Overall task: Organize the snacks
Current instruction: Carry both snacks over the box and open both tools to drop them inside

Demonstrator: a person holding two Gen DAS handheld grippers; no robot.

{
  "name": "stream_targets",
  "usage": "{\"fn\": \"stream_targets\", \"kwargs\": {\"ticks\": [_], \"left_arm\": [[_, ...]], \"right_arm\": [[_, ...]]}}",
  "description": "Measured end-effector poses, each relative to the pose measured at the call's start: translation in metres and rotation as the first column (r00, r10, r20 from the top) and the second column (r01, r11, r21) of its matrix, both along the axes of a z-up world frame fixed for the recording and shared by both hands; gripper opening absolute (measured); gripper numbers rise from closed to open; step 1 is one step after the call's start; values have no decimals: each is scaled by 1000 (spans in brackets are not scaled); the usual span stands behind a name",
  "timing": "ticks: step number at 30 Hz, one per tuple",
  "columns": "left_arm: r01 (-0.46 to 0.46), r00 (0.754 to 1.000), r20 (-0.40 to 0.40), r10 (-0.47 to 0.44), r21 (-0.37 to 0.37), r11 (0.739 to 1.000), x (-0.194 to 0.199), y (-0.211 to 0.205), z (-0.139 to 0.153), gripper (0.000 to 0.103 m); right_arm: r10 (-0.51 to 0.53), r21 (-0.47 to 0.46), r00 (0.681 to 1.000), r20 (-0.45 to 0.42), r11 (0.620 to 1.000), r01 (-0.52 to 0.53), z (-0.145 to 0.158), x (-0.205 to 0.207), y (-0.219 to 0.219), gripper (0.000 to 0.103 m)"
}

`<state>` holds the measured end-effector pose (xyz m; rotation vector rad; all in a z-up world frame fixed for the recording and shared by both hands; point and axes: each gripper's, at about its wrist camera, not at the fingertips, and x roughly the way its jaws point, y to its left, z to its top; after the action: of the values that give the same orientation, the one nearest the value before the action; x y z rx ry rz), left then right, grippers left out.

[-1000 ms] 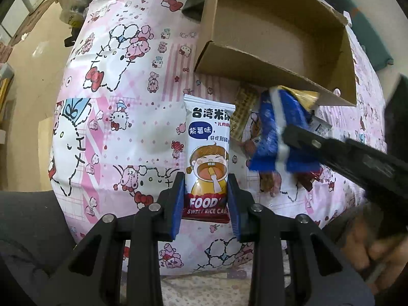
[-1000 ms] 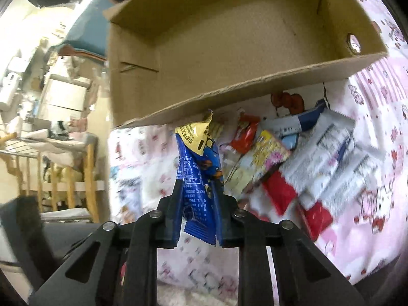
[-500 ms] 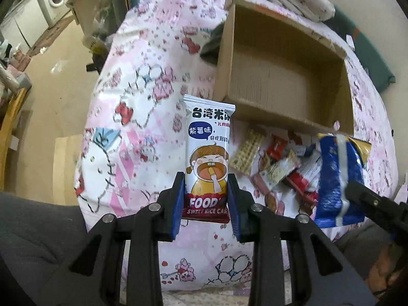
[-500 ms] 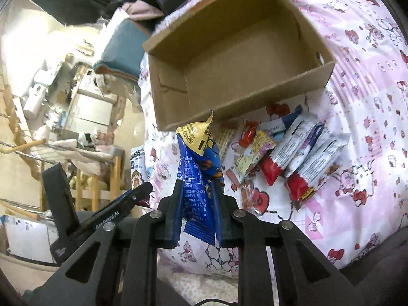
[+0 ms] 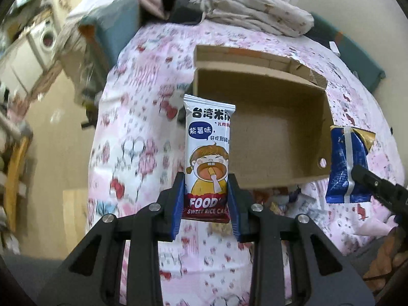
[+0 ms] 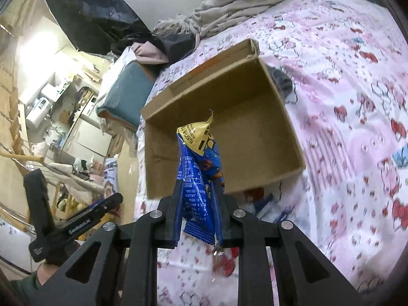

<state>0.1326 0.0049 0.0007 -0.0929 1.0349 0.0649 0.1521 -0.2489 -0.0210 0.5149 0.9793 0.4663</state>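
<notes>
both hand-held grippers have lifted since a second ago; the cardboard box [image 5: 267,132] now sits below and ahead, interior in view. box lies on the bed [image 6: 344,102] and looks empty. leftover snack pile [image 5: 280,201] on the bed just beside the box's near wall. left hand-held gripper [image 5: 205,201] clenched on the rice cake pack [image 5: 209,158], long axis pointing at the box. right hand-held gripper [image 6: 200,213] clamps the blue packet [image 6: 201,178], likewise. neither clearly nearer the box.

Glossy plastic film on rice cake packet [image 5: 207,158] and blue packet [image 6: 201,178]. Matt, rough brown cardboard box [image 5: 275,127] behind them. Soft printed cloth bedsheet [image 6: 344,127] under box.
</notes>
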Motion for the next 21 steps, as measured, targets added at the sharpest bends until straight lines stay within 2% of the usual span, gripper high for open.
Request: {"fn": "stream_targets", "kwargs": {"ticks": [4,9,12,14,16,21], "left_arm": [[29,999,20,-29,22,999,22,-9,-4,27],[57,998,34,-58,11,998,39,-21,-17,27],[91,992,83,-93,20,996,45,-29,-29,27],[110,991,69,-111,17,994,49,-32,-41,27],[110,993,44,-109,-18,994,52,-32,-53,27],[84,996,18,-83,-53,995,54,-27,-62,27]], "right_arm": [[-18,-19,1000,-10,1000,18,-8,13,1,21],[-34,-8,998,-57,999,34,-25,36,0,21],[-32,-2,997,-70,999,32,-31,49,0,21],[-30,-11,997,-74,1000,29,-37,57,2,21],[-31,-16,996,-86,999,30,-43,60,2,21],[-45,-52,993,-108,998,39,-54,64,1,21]]}}
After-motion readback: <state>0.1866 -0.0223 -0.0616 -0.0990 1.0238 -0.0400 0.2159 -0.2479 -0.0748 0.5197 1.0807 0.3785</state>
